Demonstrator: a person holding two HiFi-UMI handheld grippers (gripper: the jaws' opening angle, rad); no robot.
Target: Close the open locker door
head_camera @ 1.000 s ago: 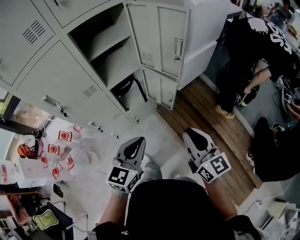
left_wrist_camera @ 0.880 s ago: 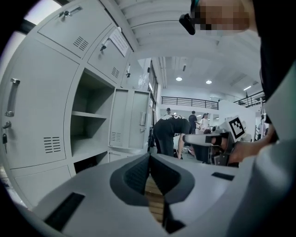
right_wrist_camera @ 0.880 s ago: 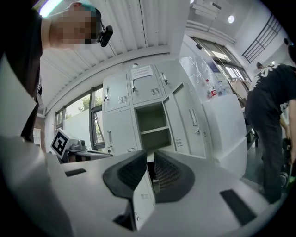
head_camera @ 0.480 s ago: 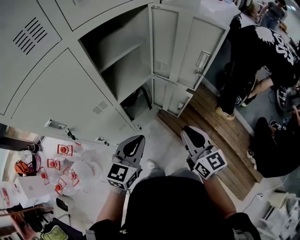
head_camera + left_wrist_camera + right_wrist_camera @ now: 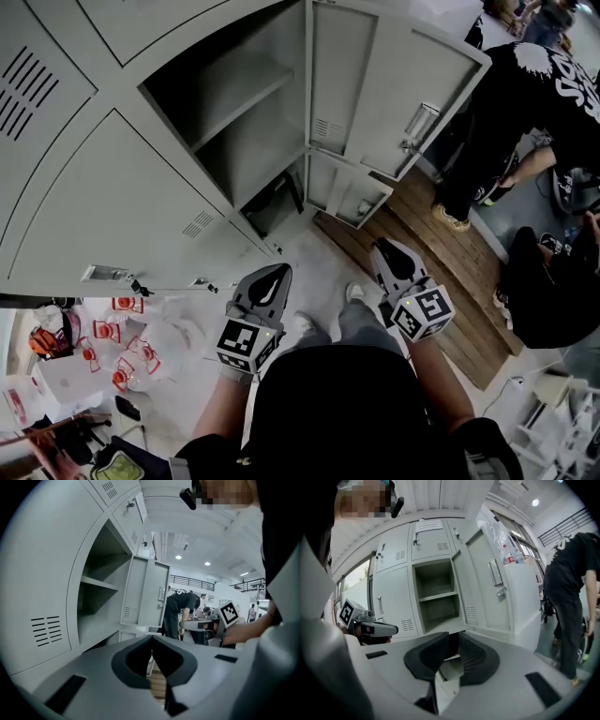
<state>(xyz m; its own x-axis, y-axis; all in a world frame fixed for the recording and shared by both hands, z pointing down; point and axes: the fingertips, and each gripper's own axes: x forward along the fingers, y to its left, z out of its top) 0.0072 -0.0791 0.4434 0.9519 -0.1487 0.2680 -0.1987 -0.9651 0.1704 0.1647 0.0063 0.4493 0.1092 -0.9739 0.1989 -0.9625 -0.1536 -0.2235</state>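
A bank of grey lockers fills the upper left. One upper compartment (image 5: pixel 234 112) stands open, with a shelf inside. Its door (image 5: pixel 375 84) is swung out to the right, handle (image 5: pixel 419 125) near its free edge. The door (image 5: pixel 150 595) and compartment (image 5: pixel 436 597) also show in both gripper views. My left gripper (image 5: pixel 281 269) and right gripper (image 5: pixel 382 246) hover side by side over the floor in front of the lockers, well short of the door. Both are shut with nothing between the jaws, as seen at the left gripper (image 5: pixel 152 638) and the right gripper (image 5: pixel 453 634).
Below the open compartment a lower locker door (image 5: pixel 352 192) is also open, with a dark bag (image 5: pixel 277 202) inside. A person in black (image 5: pixel 534 94) bends over at the right, behind the door. Wooden flooring (image 5: pixel 441 272) runs there. Plastic bags with red print (image 5: pixel 122 337) lie at the left.
I have stepped closer to the lockers, so the open compartment and its door look larger and higher in view. Both grippers keep their places and stay shut.
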